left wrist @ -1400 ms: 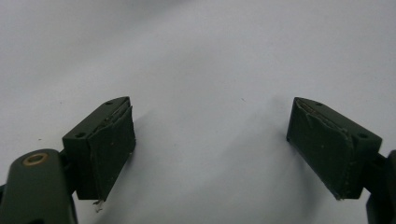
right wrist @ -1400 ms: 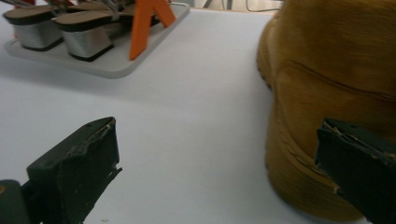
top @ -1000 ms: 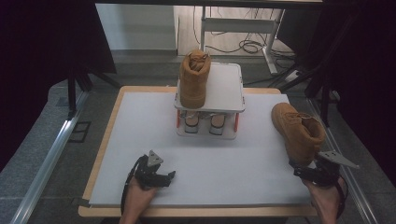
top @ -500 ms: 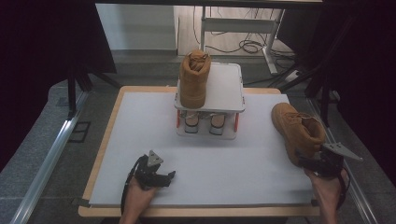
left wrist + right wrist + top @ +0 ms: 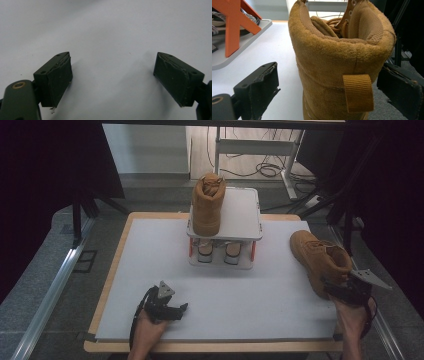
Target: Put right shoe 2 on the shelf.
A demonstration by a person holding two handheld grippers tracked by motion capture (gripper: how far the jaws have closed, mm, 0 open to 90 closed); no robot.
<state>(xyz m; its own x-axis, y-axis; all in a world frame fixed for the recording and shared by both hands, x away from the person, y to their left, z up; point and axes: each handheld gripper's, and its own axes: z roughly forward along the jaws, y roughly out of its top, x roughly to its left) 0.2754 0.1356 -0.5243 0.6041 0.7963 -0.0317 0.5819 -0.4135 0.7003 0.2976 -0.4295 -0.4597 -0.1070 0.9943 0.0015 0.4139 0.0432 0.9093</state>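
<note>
Step in hand: approach to grasp. Your right tool (image 5: 345, 287) sits at the heel of the loose boot (image 5: 320, 260), which lies on the counter (image 5: 150, 270) near its right edge, toe pointing away from you. In the right gripper view the jaws stand spread, one either side of the boot's collar (image 5: 342, 50), w/ the pull loop (image 5: 358, 92) centred between them; neither pad looks to be touching suede yet. Not pinching anything.

Your left tool (image 5: 162, 307) rests low on the counter near the front edge, left of centre. Left gripper view: jaws spread wide over bare white surface, nothing between them.

Next move, as judged: ease the right tool fwd a little so the pads bracket the heel collar, then press together. The collar is soft and padded, so expect it to squash; grip low enough to catch the stiffer heel wall.

Likely destination: the rack (image 5: 225, 220) at the back centre, whose top shelf carries the other boot (image 5: 207, 205) on its left half. The right half is bare, approx. room for one boot. Lower shelf holds a pair of shoes (image 5: 217, 251).

Edges & room: the boot's heel is close to the counter's right edge, so a nudge outward could tip it off. Open counter lies between boot and rack; lift clear of the rack's rim before setting down.
</note>
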